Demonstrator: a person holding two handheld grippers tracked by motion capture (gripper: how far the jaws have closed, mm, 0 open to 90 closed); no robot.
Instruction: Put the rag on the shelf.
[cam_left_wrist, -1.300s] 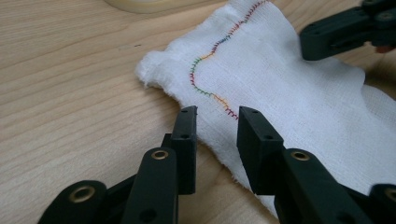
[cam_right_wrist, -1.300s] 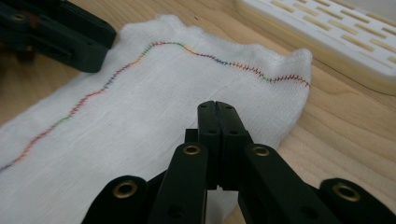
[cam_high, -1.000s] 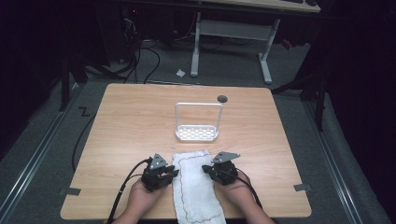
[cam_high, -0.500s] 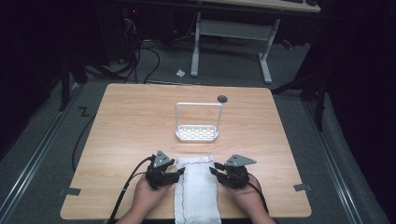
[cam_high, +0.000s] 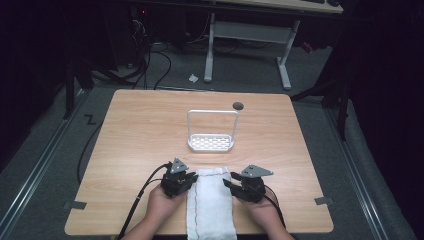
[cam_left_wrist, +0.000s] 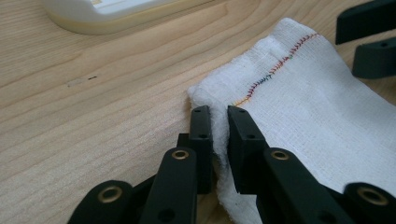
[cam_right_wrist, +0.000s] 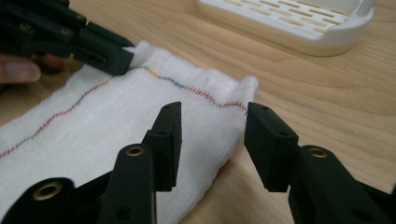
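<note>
While the white cloth (cam_high: 211, 202) lies flat just in front of the white rack (cam_high: 211, 143), your left gripper (cam_left_wrist: 219, 122) pinches the cloth's left edge, jaws nearly closed; your right gripper (cam_right_wrist: 212, 135) straddles its right edge, jaws wide, gripping nothing.

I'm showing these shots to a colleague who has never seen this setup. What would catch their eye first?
Probably the white cloth with its multicoloured stitched line, lying at the near edge of the wooden table between the two hands. The left tool is pinched on the cloth's far left corner, while the right tool is open over its right edge. Farther back, mid-table, stands a white slotted tray with a tall wire handle.
</note>
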